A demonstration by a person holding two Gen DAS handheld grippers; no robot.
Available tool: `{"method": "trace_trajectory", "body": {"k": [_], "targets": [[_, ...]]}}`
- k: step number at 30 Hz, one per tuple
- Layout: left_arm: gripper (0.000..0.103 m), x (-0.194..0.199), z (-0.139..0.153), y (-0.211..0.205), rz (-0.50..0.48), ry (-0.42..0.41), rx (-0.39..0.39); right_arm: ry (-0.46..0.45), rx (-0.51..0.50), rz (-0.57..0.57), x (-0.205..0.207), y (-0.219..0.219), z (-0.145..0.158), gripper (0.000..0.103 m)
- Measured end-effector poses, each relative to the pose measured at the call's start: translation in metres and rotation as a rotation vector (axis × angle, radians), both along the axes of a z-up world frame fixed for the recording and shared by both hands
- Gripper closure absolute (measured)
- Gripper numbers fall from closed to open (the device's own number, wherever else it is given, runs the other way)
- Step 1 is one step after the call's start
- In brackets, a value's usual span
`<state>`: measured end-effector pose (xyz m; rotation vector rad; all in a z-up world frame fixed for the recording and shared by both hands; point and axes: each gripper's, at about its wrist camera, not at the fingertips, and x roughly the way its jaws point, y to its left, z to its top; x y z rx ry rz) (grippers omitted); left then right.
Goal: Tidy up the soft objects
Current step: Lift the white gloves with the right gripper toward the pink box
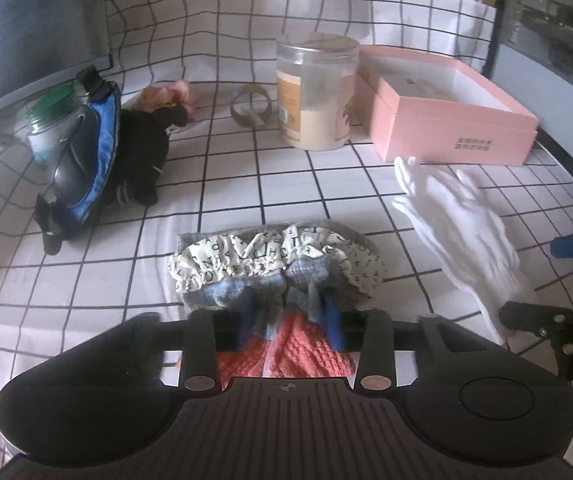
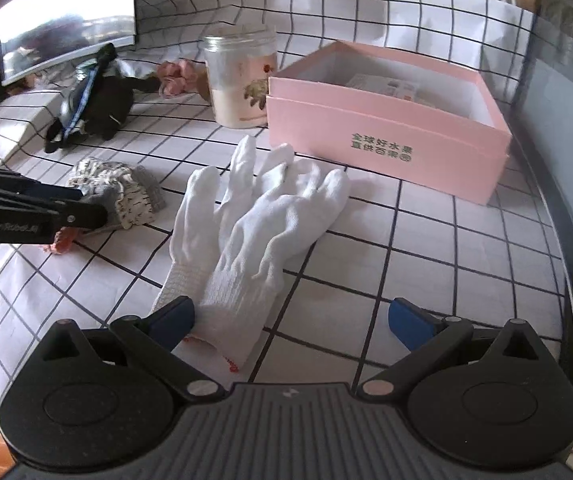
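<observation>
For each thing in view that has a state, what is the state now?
Left tool: closed on the grey knitted cloth with letter-print frill.
Right tool: open, astride the cuffs of the white knitted gloves.
Pink cardboard box: open, no lid.
Clear plastic jar: lid on, partly filled.

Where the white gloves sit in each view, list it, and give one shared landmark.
Left wrist view: the white gloves lie at the right, on the checked cloth, in front of the pink box.
Right wrist view: the white gloves lie at the centre, cuffs between the open fingers of the right gripper.
Shared landmark: the pink box, open-topped, just behind the glove fingertips in both.
</observation>
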<state>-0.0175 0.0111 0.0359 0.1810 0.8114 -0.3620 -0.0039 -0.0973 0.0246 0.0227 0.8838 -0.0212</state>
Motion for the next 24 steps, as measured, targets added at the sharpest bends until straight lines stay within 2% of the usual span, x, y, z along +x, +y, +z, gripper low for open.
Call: {"method": "trace_trajectory", "body": {"k": [1,5,8,11,14,15,16,17,18,19,20,24], "targets": [[0.079,-0.001,0.000,0.001,-0.007,-0.001,-0.003,0.003,-0.002,0.003,0.001,0.001,0.001,0.000],[0.081,-0.004,0.004,0.007,-0.035,0.010,-0.024,0.032,-0.021,0.063,0.012,0.007,0.011,0.001],[0.082,-0.010,0.009,0.009,-0.068,0.006,-0.032,-0.024,0.029,0.006,0.021,0.009,0.025,0.001],[0.082,-0.014,0.015,0.013,-0.096,0.008,-0.049,-0.013,0.067,-0.045,0.039,0.012,0.024,0.003],[0.082,-0.018,0.021,0.018,-0.126,0.015,-0.059,0.014,0.038,-0.064,0.053,0.020,0.013,0.010],[0.082,-0.019,0.022,0.019,-0.140,0.021,-0.066,0.018,0.017,-0.065,0.054,0.023,0.010,0.014],[0.082,-0.019,0.023,0.021,-0.156,0.028,-0.074,0.022,-0.005,-0.064,0.056,0.026,0.007,0.024],[0.082,-0.020,0.024,0.022,-0.172,0.034,-0.084,0.024,-0.024,-0.054,0.057,0.029,0.005,0.030],[0.082,-0.021,0.026,0.022,-0.192,0.042,-0.097,0.016,-0.025,-0.046,0.055,0.031,0.007,0.050],[0.082,-0.022,0.028,0.022,-0.211,0.047,-0.111,0.020,-0.032,-0.034,0.053,0.034,0.010,0.077],[0.082,-0.022,0.031,0.022,-0.232,0.049,-0.122,0.033,-0.044,-0.020,0.052,0.036,0.014,0.086],[0.082,-0.021,0.046,0.011,-0.330,0.034,-0.150,0.003,-0.067,-0.046,0.032,0.031,0.044,0.088]]}}
